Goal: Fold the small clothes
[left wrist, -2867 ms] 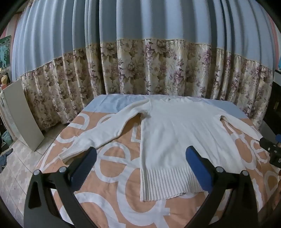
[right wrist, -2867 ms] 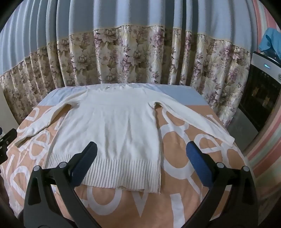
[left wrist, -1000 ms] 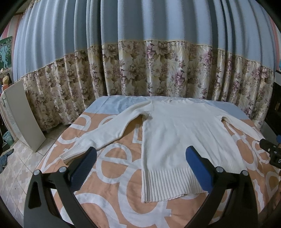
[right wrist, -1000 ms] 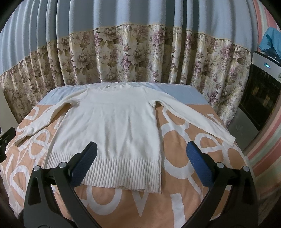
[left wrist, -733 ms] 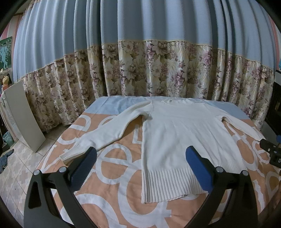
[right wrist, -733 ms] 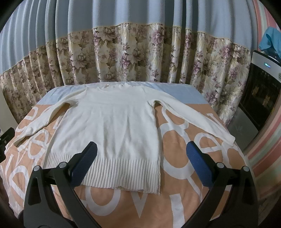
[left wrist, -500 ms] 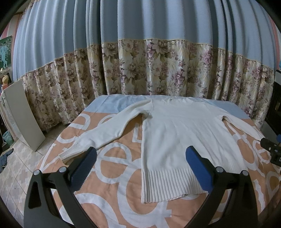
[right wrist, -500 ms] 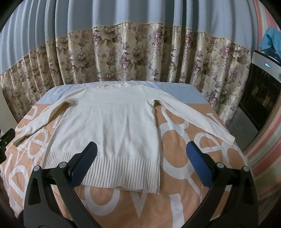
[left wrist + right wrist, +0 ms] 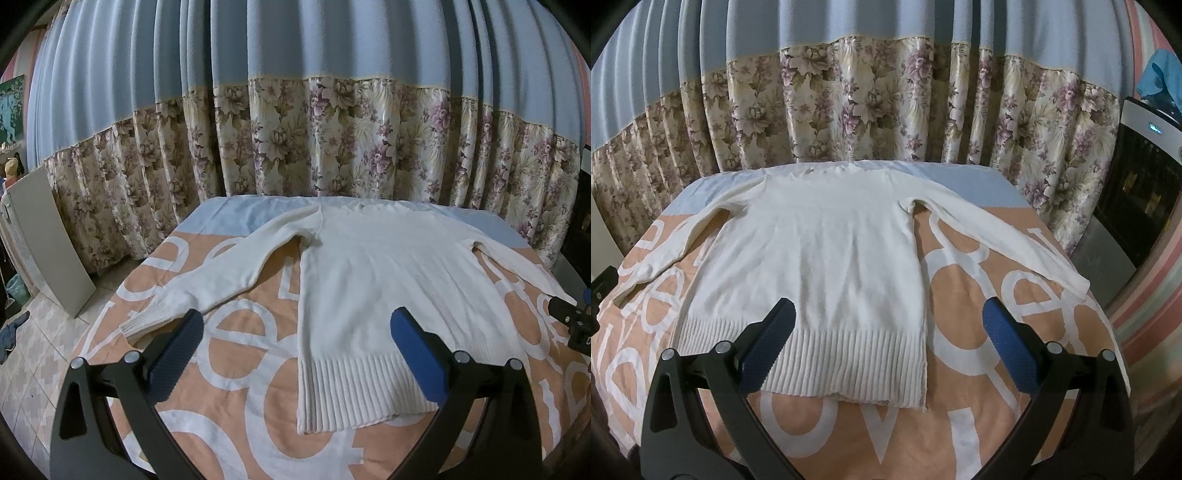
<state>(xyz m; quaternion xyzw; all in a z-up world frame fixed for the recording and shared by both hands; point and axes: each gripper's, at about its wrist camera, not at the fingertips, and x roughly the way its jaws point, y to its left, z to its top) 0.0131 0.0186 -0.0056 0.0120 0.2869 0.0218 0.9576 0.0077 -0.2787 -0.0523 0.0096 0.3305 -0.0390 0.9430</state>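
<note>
A white long-sleeved sweater [image 9: 376, 280] [image 9: 820, 254] lies flat, face up, on an orange cloth with white letters [image 9: 243, 369] [image 9: 964, 306]. Both sleeves are spread out to the sides and the ribbed hem faces me. My left gripper [image 9: 295, 343] hovers open above the hem's left corner, holding nothing. My right gripper [image 9: 888, 339] is open too, above the hem's right corner, with nothing between its blue pads [image 9: 1008, 339].
A blue and floral curtain [image 9: 332, 147] hangs close behind the table's far edge. A pale board [image 9: 44, 240] leans over tiled floor at the left. A dark appliance [image 9: 1137, 206] stands to the right. The other gripper's tip [image 9: 569, 317] shows at the right edge.
Both views have drifted only slightly; the sweater lies as before and both grippers stay open.
</note>
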